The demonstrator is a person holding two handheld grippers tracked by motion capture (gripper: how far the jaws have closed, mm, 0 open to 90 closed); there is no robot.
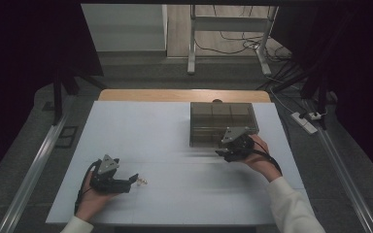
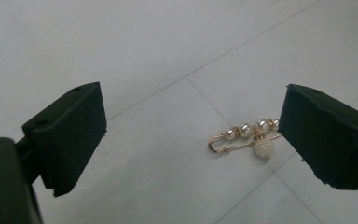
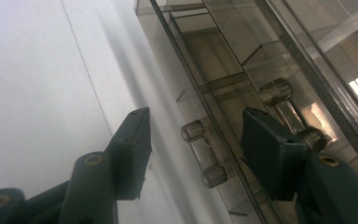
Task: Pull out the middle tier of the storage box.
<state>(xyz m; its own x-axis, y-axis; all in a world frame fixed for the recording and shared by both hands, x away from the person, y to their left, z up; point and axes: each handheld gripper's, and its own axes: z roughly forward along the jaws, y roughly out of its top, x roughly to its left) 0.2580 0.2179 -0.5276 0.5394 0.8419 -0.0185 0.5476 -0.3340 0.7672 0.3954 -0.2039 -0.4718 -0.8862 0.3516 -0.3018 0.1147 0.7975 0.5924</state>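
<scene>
At the left of the high view, the left tool (image 1: 135, 178) lies low over the pale counter (image 1: 175, 194), held in the person's left hand (image 1: 93, 196) near the counter's near edge, its jaws pointing to the right. Its jaws stand wide apart, released, with nothing pressed between them. Just off their tips lies a small gold pin (image 1: 142, 181), resting flat on the counter. In the left gripper view the pin (image 2: 244, 137) is a gold safety-pin brooch with a row of small pearls along its bar and a larger beaded pearl ball hanging beneath; it lies between the two black pads, close against the right-hand pad (image 2: 324, 133) and well apart from the left-hand one (image 2: 70, 135), though whether it touches the right-hand pad I cannot tell. Further right, toward the far side of the counter, stands a smoky clear box (image 1: 223, 119) with compartments visible through its top. The right tool (image 1: 226, 153) is at the box's near front wall, held in the person's right hand (image 1: 257, 155), a white sleeve (image 1: 291, 206) trailing to the bottom edge. In the right gripper view its jaws are partly apart, straddling a clear bar handle (image 3: 204, 154) on a drawer front of the box (image 3: 223, 56); the pads stand clear of the handle on both sides, so it is released, not grasping.
</scene>
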